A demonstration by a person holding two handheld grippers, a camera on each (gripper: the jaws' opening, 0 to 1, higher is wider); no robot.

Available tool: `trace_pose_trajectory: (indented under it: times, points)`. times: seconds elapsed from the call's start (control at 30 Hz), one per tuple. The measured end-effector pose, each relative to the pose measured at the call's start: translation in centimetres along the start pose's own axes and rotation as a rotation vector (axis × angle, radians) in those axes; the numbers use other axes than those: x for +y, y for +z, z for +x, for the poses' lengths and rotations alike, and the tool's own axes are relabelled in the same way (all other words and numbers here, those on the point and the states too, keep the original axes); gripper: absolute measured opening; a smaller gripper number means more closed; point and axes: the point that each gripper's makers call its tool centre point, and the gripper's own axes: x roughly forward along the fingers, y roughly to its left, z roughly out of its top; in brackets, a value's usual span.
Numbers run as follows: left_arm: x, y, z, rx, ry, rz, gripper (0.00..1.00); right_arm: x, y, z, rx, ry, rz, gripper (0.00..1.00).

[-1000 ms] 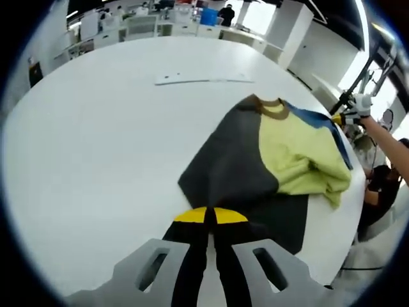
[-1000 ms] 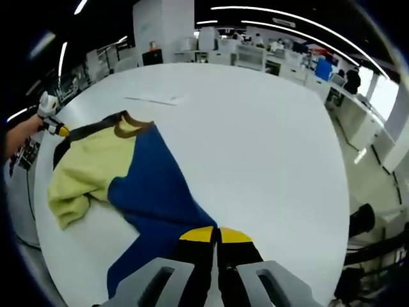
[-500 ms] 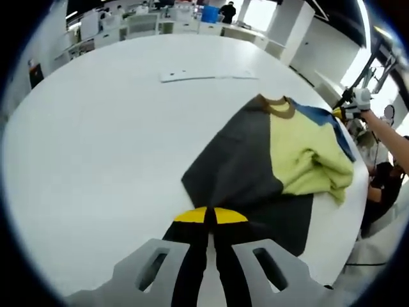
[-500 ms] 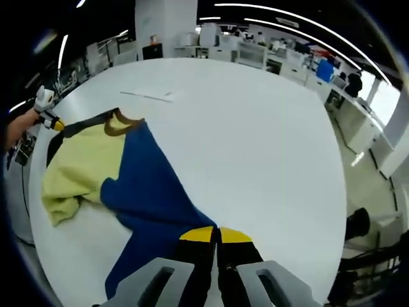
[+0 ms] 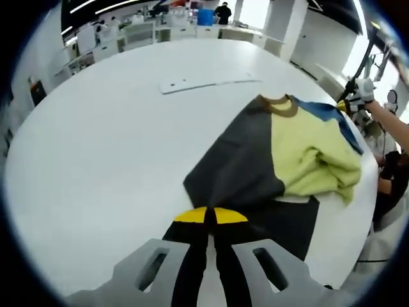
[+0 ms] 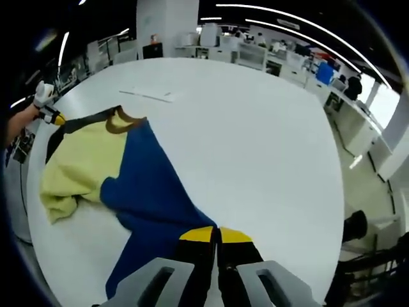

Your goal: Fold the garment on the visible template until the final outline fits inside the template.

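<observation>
A garment lies spread on the white table (image 5: pixel 96 160), with a dark grey panel (image 5: pixel 239 163), a bunched yellow-green middle (image 5: pixel 313 153), a blue panel (image 6: pixel 150 185) and a brown collar (image 5: pixel 278 105). My left gripper (image 5: pixel 211 216) is shut on the dark grey cloth at its near end. My right gripper (image 6: pixel 217 235) is shut on the blue cloth. Each gripper appears far off in the other view, the right gripper (image 5: pixel 350 104) by the blue edge and the left gripper (image 6: pixel 52 116) at the dark strip. A flat white template strip (image 5: pixel 204 83) lies beyond the collar.
The yellow-green bunch (image 6: pixel 67 176) sits close to the table's edge (image 6: pixel 32 211). A person's arm (image 5: pixel 393 125) reaches in from beyond that edge. Bare tabletop (image 6: pixel 255 141) stretches away from the garment. Office desks (image 5: pixel 160 25) stand far behind.
Both views have shifted slightly with the hands. The garment has slid a little across the table, still held at both ends. Both grippers stay shut.
</observation>
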Motion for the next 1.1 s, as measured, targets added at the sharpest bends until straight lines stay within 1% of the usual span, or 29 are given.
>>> trace_pose_trajectory:
  times: [0.17, 0.2, 0.33, 0.4, 0.53, 0.63, 0.67, 0.73, 0.83, 0.9, 0.97, 1.1]
  points:
    - [0.3, 0.2, -0.5, -0.014, 0.015, -0.014, 0.01, 0.1, 0.2, -0.4, -0.015, -0.003, -0.003, 0.0]
    - [0.2, 0.3, -0.7, -0.025, 0.013, -0.013, 0.02, 0.1, 0.3, -0.5, -0.021, -0.005, -0.004, 0.0]
    - [0.6, 0.1, -1.1, -0.03, 0.024, -0.025, 0.06, -0.1, 0.1, -0.9, -0.038, 0.0, 0.01, 0.01]
    - [0.8, 0.1, -1.4, -0.036, 0.032, -0.032, 0.09, -0.2, 0.0, -1.0, -0.049, -0.005, 0.023, 0.07]
    - [0.8, 0.1, -2.1, -0.056, 0.037, -0.052, 0.15, 0.3, 0.4, -1.5, -0.084, 0.006, 0.034, 0.14]
    - [0.8, 0.1, -2.5, -0.071, 0.042, -0.06, 0.18, 0.9, 0.7, -1.7, -0.106, 0.018, 0.041, 0.21]
    - [0.7, 0.2, -2.7, -0.078, 0.042, -0.062, 0.19, 1.2, 1.0, -1.9, -0.129, 0.023, 0.049, 0.22]
    - [0.5, 0.2, -3.0, -0.093, 0.037, -0.072, 0.21, 1.6, 1.3, -2.1, -0.154, 0.034, 0.063, 0.24]
    - [0.2, 0.1, -3.3, -0.107, 0.037, -0.073, 0.23, 2.0, 1.4, -2.4, -0.167, 0.038, 0.059, 0.28]
    - [0.1, 0.0, -3.6, -0.12, 0.037, -0.074, 0.24, 2.5, 1.9, -2.8, -0.202, 0.052, 0.075, 0.27]
    - [0.1, 0.1, -3.8, -0.135, 0.041, -0.082, 0.26, 2.7, 2.2, -3.2, -0.222, 0.059, 0.09, 0.28]
    - [-0.4, 0.2, -4.6, -0.17, 0.039, -0.099, 0.3, 3.1, 2.1, -3.6, -0.232, 0.065, 0.087, 0.3]
